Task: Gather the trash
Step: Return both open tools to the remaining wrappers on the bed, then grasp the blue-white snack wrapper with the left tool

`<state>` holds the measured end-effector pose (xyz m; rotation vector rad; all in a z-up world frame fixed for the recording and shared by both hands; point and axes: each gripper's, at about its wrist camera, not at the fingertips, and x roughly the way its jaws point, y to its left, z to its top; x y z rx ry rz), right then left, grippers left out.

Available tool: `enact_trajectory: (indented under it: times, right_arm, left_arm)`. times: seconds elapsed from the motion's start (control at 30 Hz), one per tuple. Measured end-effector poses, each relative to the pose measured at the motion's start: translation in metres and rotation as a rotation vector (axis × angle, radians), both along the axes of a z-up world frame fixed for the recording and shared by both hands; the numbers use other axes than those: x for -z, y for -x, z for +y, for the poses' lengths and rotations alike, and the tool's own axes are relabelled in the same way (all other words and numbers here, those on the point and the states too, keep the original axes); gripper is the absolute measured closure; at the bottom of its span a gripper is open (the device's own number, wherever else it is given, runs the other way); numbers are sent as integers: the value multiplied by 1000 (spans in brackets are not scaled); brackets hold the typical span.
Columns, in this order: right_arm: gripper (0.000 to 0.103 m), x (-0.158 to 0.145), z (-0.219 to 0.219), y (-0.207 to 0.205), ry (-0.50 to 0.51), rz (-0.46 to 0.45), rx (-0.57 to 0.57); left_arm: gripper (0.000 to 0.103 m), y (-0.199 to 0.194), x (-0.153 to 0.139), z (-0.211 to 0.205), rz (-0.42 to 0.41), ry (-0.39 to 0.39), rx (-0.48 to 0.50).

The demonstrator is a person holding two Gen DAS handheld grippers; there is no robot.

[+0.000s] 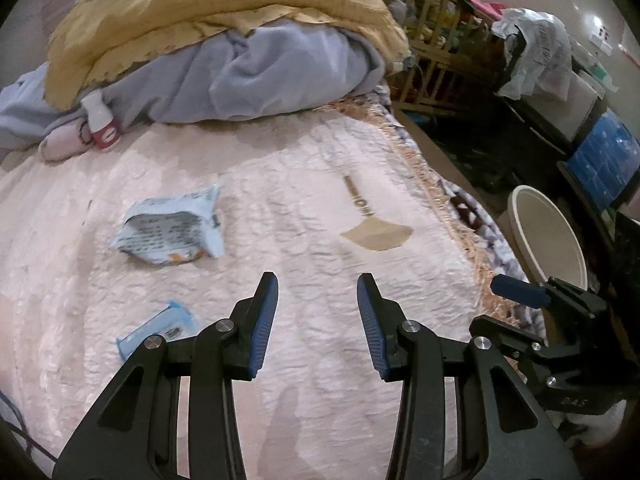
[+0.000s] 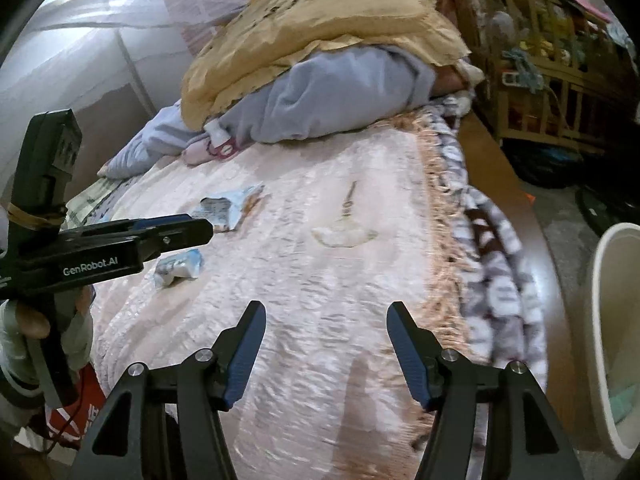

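Both grippers, left (image 1: pixel 317 286) and right (image 2: pixel 326 316), hover over the bed (image 1: pixel 304 184), jaws spread, nothing between them. Torn wrapper (image 1: pixel 172 228) lies flat mid-bed, smaller packet (image 1: pixel 160 330) nearer, brown scrap (image 1: pixel 376 236) toward the bin (image 1: pixel 550 232). All look light, limp and crinkly; pinch a raised edge.

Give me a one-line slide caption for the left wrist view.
Open left claw over pink bedspread; two blue wrappers, brown scrap; white bin at right.
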<state>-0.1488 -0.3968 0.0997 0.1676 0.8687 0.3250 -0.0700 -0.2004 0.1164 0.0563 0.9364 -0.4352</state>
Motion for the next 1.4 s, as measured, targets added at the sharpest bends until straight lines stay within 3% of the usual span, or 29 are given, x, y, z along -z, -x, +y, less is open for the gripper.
enact_trajectory:
  times: [0.4,0.53,0.67,0.87,1.03,1.2,1.3,1.4]
  right_arm:
    - [40,8,40,-7,13,33,-75]
    - [40,11,53,-9,23,40,-101]
    - [40,15,64,-13,18,50,-119]
    - [36,22,78,-21,14,72,-137]
    - [35,26,84,-25,17,82,-153]
    - [35,33,85,-29,13,98,-151]
    - [35,36,87,-32,15,104,-153]
    - [35,37,91,-34,19,104,-161]
  left_arm:
    - [64,16,16,68,25,27,-82]
    - [52,23,29,101,45,28,-119]
    - [50,23,37,121,46,-2,-141]
    - [49,15,43,121,6,-53,-121]
    - [48,3,55,102,2,-145,-5]
    - [48,-12,67,96,4,-224,36]
    - [48,-24,73,97,19,-231,27]
    - [48,-35,71,103,38,-166,-12]
